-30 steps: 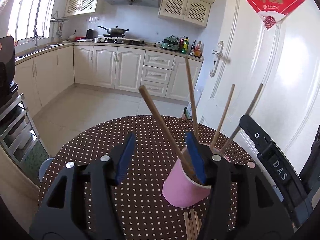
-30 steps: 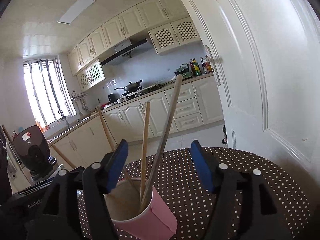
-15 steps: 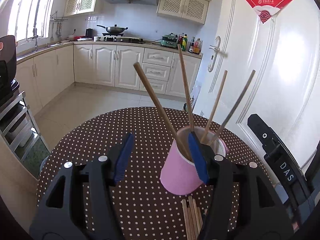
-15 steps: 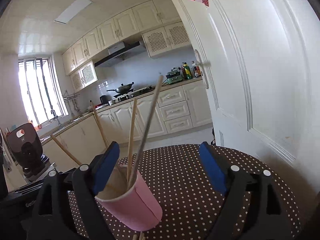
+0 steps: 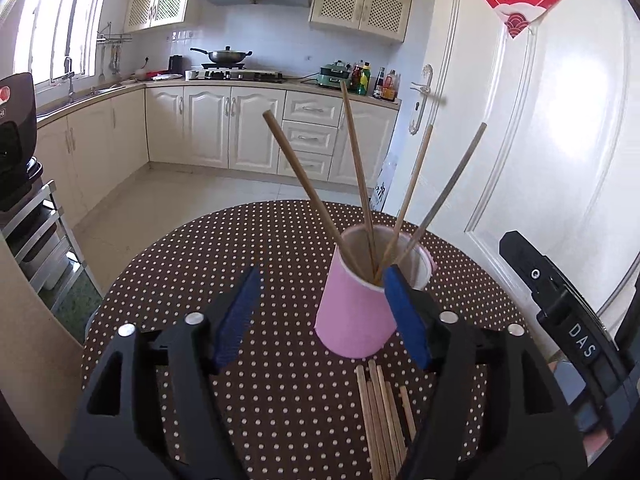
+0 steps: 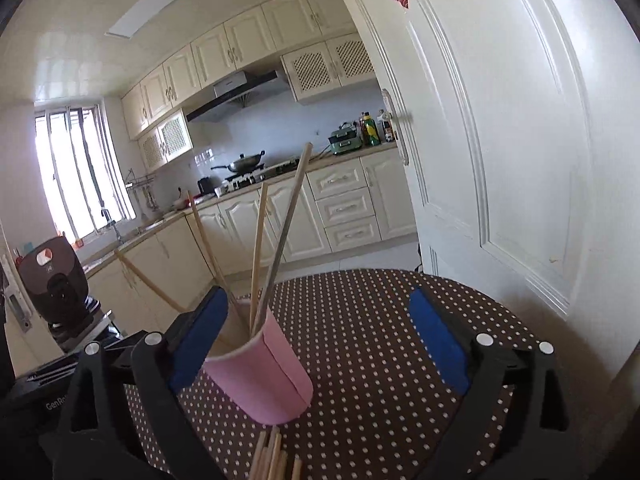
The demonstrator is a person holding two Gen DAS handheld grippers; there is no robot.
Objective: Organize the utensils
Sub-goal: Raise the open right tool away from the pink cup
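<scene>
Sees a pink cup [image 5: 356,316] standing upright on a brown table [image 5: 224,248] with white dots. Counts four chopsticks [image 5: 308,188] in the cup, bottoms down inside, tops leaning out apart like a fan. Finds loose chopsticks [image 5: 380,412] lying flat on the table just beside the cup, on its near side, packed side by side in a little bunch.

Has the left gripper [image 5: 322,276] open, with jaws that have just been opening wider. Holds nothing in it. Has its right blue pad right at the rim of the cup; cannot tell if touching. Has its left blue pad well apart from the cup, over bare table.

Has the right gripper [image 6: 320,300] open very wide too, with jaws that have also just been opening. Grips nothing. Has its left blue pad close by the rim of the cup, on the cup's left side; again cannot tell if touching. Has its right blue pad well apart from the cup, over the dots.

Sees a white door [image 5: 560,140] behind the cup to the right, and pale kitchen cupboards [image 5: 224,128] far behind the cup.
</scene>
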